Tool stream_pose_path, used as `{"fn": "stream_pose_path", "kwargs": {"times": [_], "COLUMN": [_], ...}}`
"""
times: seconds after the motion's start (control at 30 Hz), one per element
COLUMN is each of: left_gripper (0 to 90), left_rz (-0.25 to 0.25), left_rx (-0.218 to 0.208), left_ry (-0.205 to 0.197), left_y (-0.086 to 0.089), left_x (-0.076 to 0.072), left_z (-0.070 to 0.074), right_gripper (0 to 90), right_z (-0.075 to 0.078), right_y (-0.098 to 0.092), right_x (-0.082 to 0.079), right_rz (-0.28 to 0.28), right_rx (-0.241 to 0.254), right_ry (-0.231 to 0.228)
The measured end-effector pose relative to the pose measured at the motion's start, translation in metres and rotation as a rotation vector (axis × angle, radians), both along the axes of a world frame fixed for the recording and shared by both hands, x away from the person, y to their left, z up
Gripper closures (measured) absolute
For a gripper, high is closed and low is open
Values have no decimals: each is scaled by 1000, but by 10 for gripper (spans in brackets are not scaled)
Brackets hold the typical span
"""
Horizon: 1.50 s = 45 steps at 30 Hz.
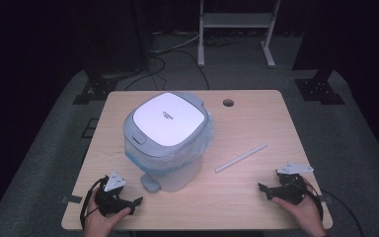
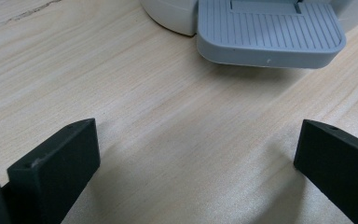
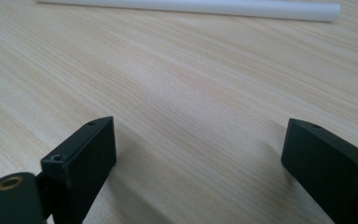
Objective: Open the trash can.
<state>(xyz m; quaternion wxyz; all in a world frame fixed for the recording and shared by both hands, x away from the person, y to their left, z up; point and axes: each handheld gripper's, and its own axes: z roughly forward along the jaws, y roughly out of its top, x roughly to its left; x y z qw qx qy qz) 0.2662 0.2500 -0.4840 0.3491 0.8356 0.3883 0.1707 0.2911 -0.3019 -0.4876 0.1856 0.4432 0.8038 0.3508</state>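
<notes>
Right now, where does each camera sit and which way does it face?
High view: above the person's side, looking forward and down on the light wooden table, the white lidded pedal bin, both hands.
Left gripper view: low on the left gripper, facing the bin's grey ribbed pedal.
Right gripper view: low on the right gripper, facing the thin white tube.
Shared: the high view also shows pedal and tube.
</notes>
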Motion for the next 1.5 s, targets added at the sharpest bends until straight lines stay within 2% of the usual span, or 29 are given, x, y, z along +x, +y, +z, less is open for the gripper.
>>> {"fn": "stream_pose_path", "kwargs": {"times": [0.27,0.33,0.47,0.53,0.57,0.63,0.77,0.8,0.97,1.07,1.13,1.17,1.3,1.5], "left_gripper": [1,66,80,160,160,229,273,318,363,472,495,542,582,623], "left_rz": [-2,-8,-9,-8,-6,-4,-6,-11,-28,-47,-51,-53,-67,-81], "left_rx": [-4,-11,-20,-22,-25,-34,-43,-54,-84,-96,-95,-97,-101,-146], "left_ry": [-6,-16,-21,-30,-30,-41,-43,-43,-31,-31,-34,-34,-22,-25], "left_y": [1,2,3,4,5,6,8,9,11,12,12,12,11,12], "left_x": [2,2,2,3,3,4,5,5,6,6,5,5,4,2], "left_z": [0,1,1,2,2,2,2,3,3,3,3,3,5,10], "right_gripper": [86,86,86,86,86,86,86,86,86,86,86,86,86,87], "right_z": [0,0,0,0,0,0,0,0,0,0,0,0,0,0], "right_y": [0,0,0,0,0,0,0,0,0,0,0,0,0,0], "right_x": [0,0,-1,-1,-1,-1,-1,-1,-1,-1,-1,-1,-1,-1], "right_rz": [2,3,8,8,8,7,8,7,8,8,8,8,8,8], "right_rx": [1,0,-1,-1,-1,0,-1,0,-1,-1,-1,-1,-1,-1], "right_ry": [0,0,-3,-2,-2,-1,-3,-1,-3,-2,-3,-2,-3,-3]}}
